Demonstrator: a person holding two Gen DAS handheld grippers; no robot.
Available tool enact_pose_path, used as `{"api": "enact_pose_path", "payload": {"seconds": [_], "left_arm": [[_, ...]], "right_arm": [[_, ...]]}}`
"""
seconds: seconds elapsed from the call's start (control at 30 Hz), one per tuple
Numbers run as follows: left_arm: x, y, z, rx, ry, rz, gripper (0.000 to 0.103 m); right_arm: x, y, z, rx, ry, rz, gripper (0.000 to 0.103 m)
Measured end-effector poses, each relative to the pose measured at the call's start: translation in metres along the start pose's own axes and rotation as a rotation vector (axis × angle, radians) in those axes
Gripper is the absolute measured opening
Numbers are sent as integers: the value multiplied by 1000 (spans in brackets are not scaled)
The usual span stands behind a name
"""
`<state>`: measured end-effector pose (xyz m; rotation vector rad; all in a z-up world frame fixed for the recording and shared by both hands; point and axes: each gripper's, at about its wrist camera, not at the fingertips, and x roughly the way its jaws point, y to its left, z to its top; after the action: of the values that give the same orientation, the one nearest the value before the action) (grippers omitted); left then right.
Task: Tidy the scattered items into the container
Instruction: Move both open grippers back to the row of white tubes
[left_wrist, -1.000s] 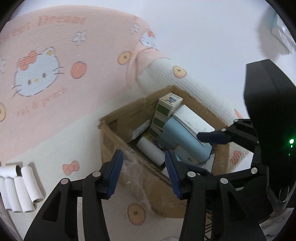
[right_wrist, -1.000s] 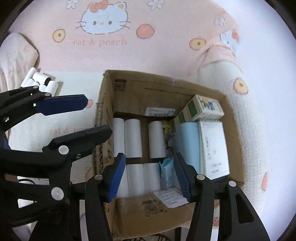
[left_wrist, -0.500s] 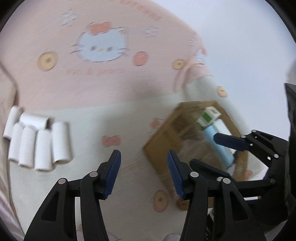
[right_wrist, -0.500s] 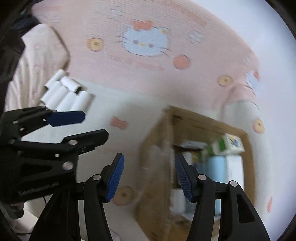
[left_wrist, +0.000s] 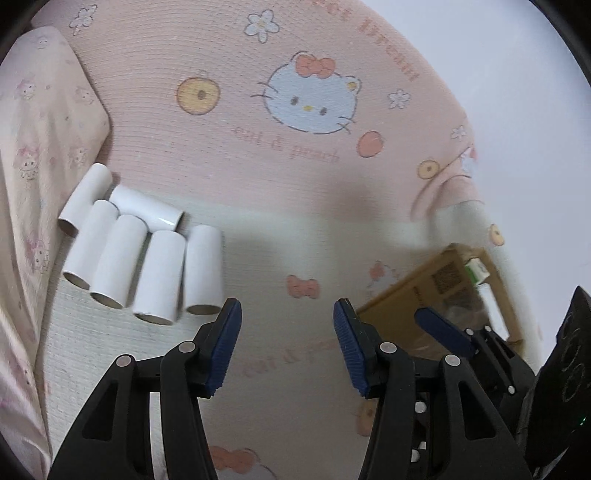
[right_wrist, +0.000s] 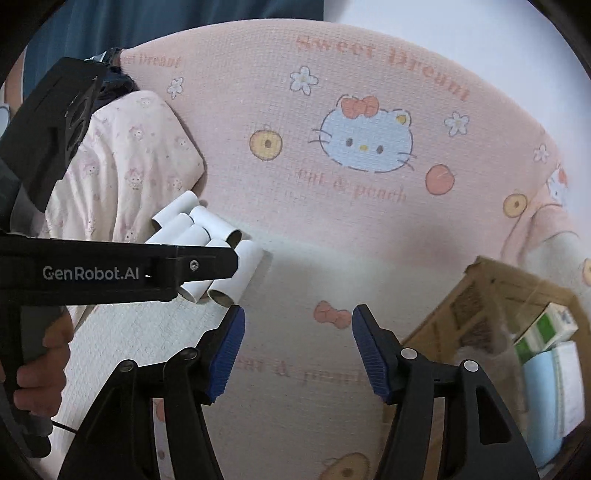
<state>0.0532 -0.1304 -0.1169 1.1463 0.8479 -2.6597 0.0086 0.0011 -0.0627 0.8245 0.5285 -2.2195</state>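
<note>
Both claws are hanging empty over the printed blanket (left_wrist: 295, 229): the left gripper (left_wrist: 287, 345) is standing wide, the right gripper (right_wrist: 297, 352) is opening its jaws on nothing. White paper tubes (left_wrist: 147, 254) are lying bunched (six of them) up-left; the cardboard box (right_wrist: 491, 295) is sitting far right.

Both tools are matte black plastic. The left gripper (left_wrist: 287, 345) has two angular fingers with triangular cut-outs, round silver screw heads at the joints and ribbed dark-blue pads (left_wrist: 225, 347). The right gripper (right_wrist: 297, 350) has the same build. In the right view, the left tool's long black body bears white "GenRobot.AI" lettering, one small screw and a thin black cable; a hand (right_wrist: 35, 373) wraps its grey handle.
</note>
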Motion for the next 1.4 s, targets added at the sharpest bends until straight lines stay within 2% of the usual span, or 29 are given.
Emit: {"api": "enact_pose_path", "payload": {"seconds": [0.13, 0.3, 0.43, 0.5, 0.6, 0.7, 1.0, 1.2, 1.3, 1.4], "left_arm": [[3, 13, -5, -16, -49, 34, 56], [25, 50, -7, -181, 15, -32, 54], [45, 85, -10, -333, 68, -42, 39], [53, 100, -9, -400, 83, -67, 39], [64, 110, -8, -444, 116, -96, 38], [69, 107, -2, -407, 133, -89, 38], [92, 90, 20, -267, 160, -22, 38], [102, 92, 21, -284, 182, 1, 38], [106, 88, 16, -262, 199, 10, 30], [109, 82, 13, -248, 209, -10, 28]], "right_arm": [[16, 3, -4, 35, 2, 90, 60], [51, 10, -8, 35, 73, 95, 60], [73, 14, -12, 60, 110, 118, 60], [83, 15, -14, 63, 129, 143, 60], [98, 14, -15, 63, 161, 177, 61], [109, 13, -15, 90, 168, 227, 61], [131, 17, -15, 133, 194, 272, 61], [138, 14, -14, 139, 209, 299, 61], [142, 14, -13, 150, 209, 344, 61], [147, 12, -14, 165, 216, 361, 61]]}}
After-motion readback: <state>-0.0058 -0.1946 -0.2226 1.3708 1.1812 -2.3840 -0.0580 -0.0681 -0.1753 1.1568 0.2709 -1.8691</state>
